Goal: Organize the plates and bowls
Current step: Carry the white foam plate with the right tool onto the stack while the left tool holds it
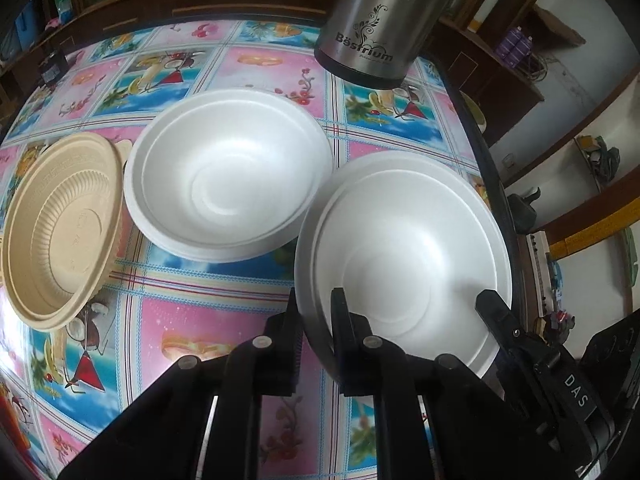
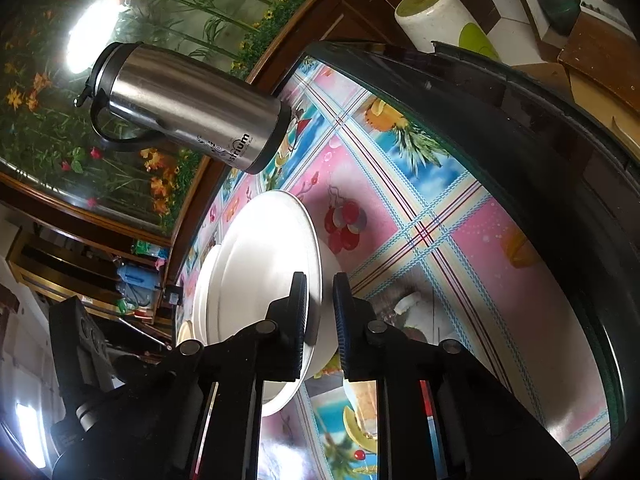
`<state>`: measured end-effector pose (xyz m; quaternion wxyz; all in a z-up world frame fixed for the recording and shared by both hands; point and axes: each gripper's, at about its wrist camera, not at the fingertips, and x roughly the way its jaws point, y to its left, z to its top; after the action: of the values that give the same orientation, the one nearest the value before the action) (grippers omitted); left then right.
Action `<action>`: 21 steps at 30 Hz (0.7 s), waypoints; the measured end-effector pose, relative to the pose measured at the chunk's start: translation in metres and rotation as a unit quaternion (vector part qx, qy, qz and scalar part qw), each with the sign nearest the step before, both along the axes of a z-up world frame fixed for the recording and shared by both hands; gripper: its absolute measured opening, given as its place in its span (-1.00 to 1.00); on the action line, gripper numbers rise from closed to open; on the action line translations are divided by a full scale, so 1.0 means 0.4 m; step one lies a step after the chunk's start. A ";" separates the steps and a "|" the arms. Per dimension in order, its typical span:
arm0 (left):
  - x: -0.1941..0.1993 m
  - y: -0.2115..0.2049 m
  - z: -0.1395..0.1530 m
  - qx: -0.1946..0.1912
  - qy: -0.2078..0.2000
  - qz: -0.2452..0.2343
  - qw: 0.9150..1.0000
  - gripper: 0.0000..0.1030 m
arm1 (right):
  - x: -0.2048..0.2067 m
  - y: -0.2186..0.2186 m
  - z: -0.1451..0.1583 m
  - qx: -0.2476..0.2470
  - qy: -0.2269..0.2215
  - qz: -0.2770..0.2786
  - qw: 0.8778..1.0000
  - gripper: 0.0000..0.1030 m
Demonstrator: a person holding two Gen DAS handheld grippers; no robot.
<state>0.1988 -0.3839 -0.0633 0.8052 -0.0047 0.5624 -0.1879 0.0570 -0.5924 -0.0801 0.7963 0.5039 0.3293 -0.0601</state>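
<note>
Black jaws of the left gripper (image 1: 316, 320) sit closest to the left wrist lens, pinched onto the near-left rim of a white foam bowl (image 1: 404, 252), one finger outside the wall and one inside. On the same bowl's right rim, the right gripper (image 1: 490, 300) comes in from the side; in the right wrist view, the right gripper's jaws are likewise closed on that rim, with one pad over the inner face and the other behind the outer wall. So both hands hold one bowl, which rests or nearly rests at the right edge of the tabletop (image 1: 224, 280), itself covered in a pink-and-blue fruit-print cloth.

Just beyond, almost touching, stands a second white foam bowl (image 1: 228, 176), and left of that a tan ribbed plastic plate (image 1: 60, 232) tilted up on its far side. A brushed-steel vacuum jug (image 1: 372, 28) stands behind the bowls.

Judged from here, the risks lie in the material and the double grip. Thin foam can crack or dent under hard pinching, and if the two hands pull apart or lift unevenly the rim may tear or slip free. Carrying the held bowl toward its neighbour, a low pass could knock that bowl into the tilted plate.
</note>
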 end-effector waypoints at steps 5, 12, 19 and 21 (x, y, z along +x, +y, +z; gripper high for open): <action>-0.043 0.026 0.022 -0.008 -0.018 0.001 1.000 -0.78 | -0.033 0.017 0.019 -0.002 -0.008 0.005 1.000 -0.75; -0.145 0.129 0.070 -0.011 -0.073 0.011 0.997 -0.78 | -0.131 0.118 0.033 -0.008 -0.033 0.031 0.999 -0.75; -0.236 0.342 0.091 -0.033 -0.091 0.043 0.994 -0.78 | -0.183 0.276 0.042 0.018 -0.052 0.074 0.996 -0.75; -0.253 0.414 0.098 -0.031 -0.101 0.057 0.993 -0.78 | -0.176 0.343 0.048 0.021 -0.049 0.098 0.994 -0.74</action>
<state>0.0975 -0.2185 -0.0239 0.8669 -0.0425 0.4709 -0.1580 -0.0135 -0.4551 -0.0607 0.8027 0.4883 0.3388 0.0503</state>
